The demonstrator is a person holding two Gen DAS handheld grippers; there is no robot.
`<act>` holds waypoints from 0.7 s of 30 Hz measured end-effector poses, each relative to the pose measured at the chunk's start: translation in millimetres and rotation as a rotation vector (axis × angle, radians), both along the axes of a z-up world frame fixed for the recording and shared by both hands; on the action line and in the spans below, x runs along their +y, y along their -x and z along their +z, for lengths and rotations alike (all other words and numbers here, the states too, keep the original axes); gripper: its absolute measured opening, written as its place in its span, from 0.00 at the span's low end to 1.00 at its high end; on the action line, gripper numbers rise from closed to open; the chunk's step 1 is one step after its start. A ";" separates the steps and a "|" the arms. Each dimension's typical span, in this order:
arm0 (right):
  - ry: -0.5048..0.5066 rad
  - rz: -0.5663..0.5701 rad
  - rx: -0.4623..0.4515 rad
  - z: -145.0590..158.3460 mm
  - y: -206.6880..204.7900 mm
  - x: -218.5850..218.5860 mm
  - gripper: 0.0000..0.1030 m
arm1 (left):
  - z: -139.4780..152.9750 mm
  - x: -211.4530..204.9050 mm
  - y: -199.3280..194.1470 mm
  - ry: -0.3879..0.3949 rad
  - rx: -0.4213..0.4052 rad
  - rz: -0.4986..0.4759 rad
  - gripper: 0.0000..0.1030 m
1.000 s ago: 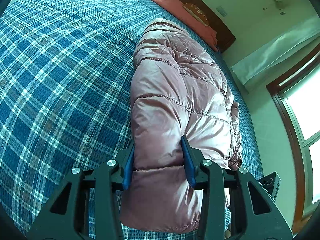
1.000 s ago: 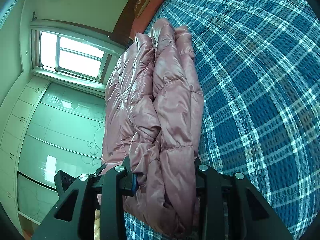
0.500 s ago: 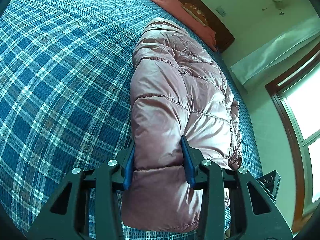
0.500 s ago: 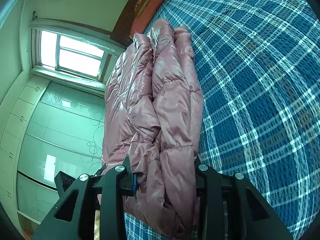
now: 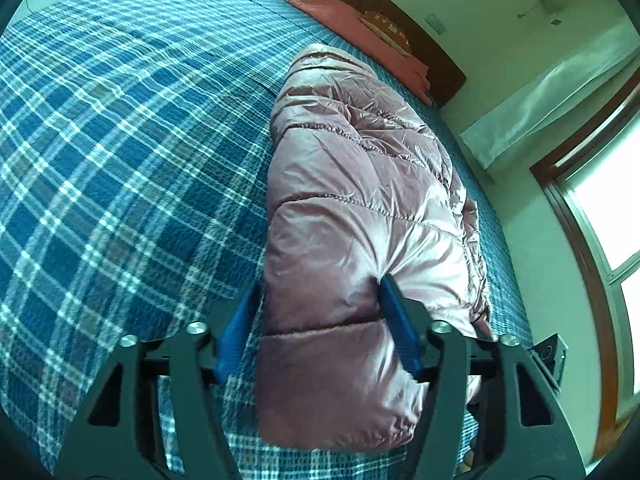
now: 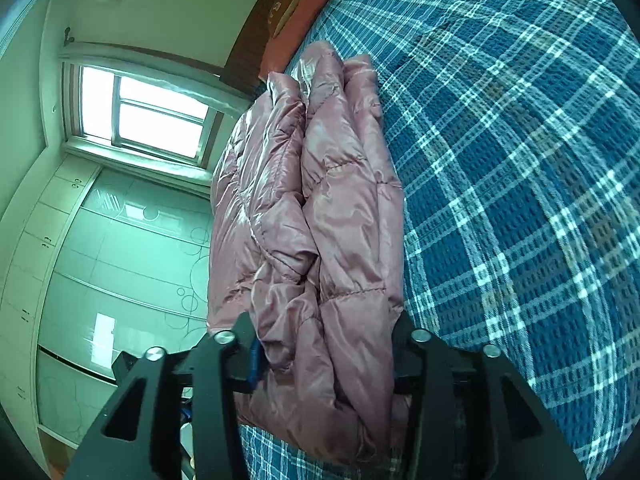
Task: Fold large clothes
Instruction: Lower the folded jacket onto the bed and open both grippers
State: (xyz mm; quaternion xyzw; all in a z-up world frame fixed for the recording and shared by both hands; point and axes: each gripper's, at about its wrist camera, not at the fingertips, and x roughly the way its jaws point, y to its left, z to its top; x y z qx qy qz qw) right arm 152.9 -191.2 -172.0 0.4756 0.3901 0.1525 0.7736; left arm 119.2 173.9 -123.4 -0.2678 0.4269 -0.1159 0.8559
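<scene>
My left tongs (image 5: 320, 316) and right tongs (image 6: 324, 348) are both opening around the folded pink jacket (image 5: 360, 208), lower centre, on the plaid bed (image 5: 120, 140).

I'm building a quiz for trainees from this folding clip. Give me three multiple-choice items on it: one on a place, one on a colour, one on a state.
1. Where does the padded jacket lie?
A. on the floor
B. on the bed
C. on a chair

2. What colour is the bedspread?
A. plain red
B. blue plaid with white lines
C. plain white

3. How does the jacket lie?
A. spread out flat, sleeves wide
B. hung on a hanger
C. folded into a long narrow bundle

Answers:
1 B: the padded jacket rests on the bed, its near end between the opening fingers of the left gripper and those of the right gripper.
2 B: blue checks with white lines.
3 C: layers stacked in one long strip.
</scene>
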 end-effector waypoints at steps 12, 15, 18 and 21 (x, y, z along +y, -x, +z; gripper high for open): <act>0.018 -0.038 0.022 2.2 23.8 -17.8 0.55 | 8.9 3.2 19.4 -0.118 -0.018 0.006 0.70; 0.077 -0.050 0.035 8.2 30.5 -17.3 0.55 | 14.6 -2.8 22.0 -0.205 -0.031 0.003 0.71; 0.148 -0.055 0.047 16.1 39.4 -11.9 0.55 | 19.5 -7.7 26.9 -0.289 -0.039 0.008 0.73; 0.210 -0.063 0.057 23.2 48.6 -9.0 0.55 | 21.3 -8.4 32.9 -0.332 -0.039 0.017 0.75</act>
